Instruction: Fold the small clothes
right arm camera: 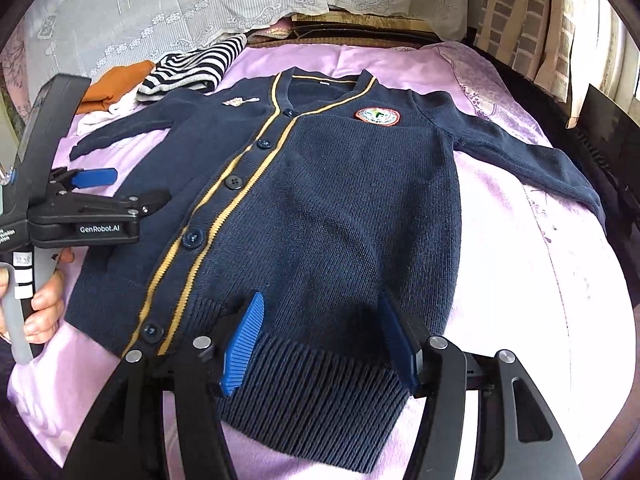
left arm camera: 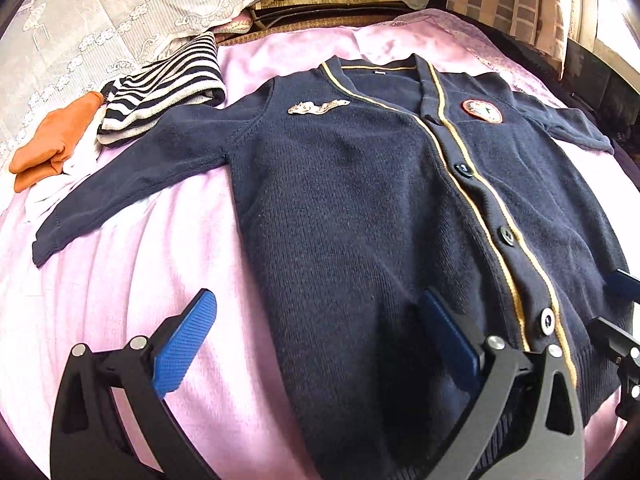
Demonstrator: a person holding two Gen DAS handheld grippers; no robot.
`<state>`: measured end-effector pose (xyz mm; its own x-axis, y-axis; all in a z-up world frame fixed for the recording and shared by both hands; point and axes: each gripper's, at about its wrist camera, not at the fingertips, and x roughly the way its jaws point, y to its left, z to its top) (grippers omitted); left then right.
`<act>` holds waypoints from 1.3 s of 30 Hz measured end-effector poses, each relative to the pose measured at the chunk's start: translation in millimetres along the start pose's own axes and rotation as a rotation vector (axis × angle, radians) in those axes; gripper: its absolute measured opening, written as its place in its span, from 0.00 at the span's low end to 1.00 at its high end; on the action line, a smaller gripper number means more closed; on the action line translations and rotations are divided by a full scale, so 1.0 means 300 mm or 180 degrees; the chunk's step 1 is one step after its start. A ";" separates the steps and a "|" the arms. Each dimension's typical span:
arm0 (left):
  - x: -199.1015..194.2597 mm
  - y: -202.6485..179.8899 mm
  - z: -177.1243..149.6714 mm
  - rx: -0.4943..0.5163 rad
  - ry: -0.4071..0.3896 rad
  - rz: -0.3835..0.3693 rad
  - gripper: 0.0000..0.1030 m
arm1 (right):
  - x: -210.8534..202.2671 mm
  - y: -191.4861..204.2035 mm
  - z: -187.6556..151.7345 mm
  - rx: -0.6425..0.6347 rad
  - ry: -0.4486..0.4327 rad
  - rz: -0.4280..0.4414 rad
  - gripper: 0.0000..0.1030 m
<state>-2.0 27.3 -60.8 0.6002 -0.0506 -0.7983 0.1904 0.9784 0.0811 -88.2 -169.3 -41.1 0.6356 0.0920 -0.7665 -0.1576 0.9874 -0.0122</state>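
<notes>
A navy knit cardigan with yellow trim, dark buttons and a round chest badge lies flat, front up, on a pink bedspread; both sleeves are spread out. It also shows in the right wrist view. My left gripper is open, low over the cardigan's left lower edge, one finger over the sheet and one over the knit. My right gripper is open over the ribbed hem, empty. The left gripper shows at the left of the right wrist view, held by a hand.
A folded striped garment, an orange garment and a white piece lie stacked at the bed's far left. Lace-covered pillows stand along the head of the bed. A dark bed frame runs along the right side.
</notes>
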 end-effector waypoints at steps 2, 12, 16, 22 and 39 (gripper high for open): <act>-0.021 -0.003 -0.010 0.0000 -0.0031 -0.0020 0.95 | -0.025 0.008 0.005 0.0056 -0.0060 0.0104 0.58; -0.024 -0.041 -0.071 0.0085 0.0088 -0.0049 0.96 | 0.027 0.046 -0.020 0.0046 0.0041 0.0277 0.62; -0.017 -0.036 -0.079 0.0059 0.0117 -0.0078 0.96 | 0.018 0.051 -0.051 -0.0062 0.0050 0.0372 0.75; -0.014 -0.051 -0.085 0.0088 0.0079 0.0021 0.96 | 0.015 0.056 -0.095 -0.0200 -0.0165 0.0432 0.83; 0.057 0.048 0.261 -0.0114 0.0002 -0.0111 0.96 | 0.087 -0.182 0.304 0.0716 -0.0623 0.0643 0.97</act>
<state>71.9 24.8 -26.6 0.5933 -0.0846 -0.8005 0.1831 0.9826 0.0319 5.8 -209.2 -1.9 0.7448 0.2896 -0.6012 -0.1384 0.9484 0.2853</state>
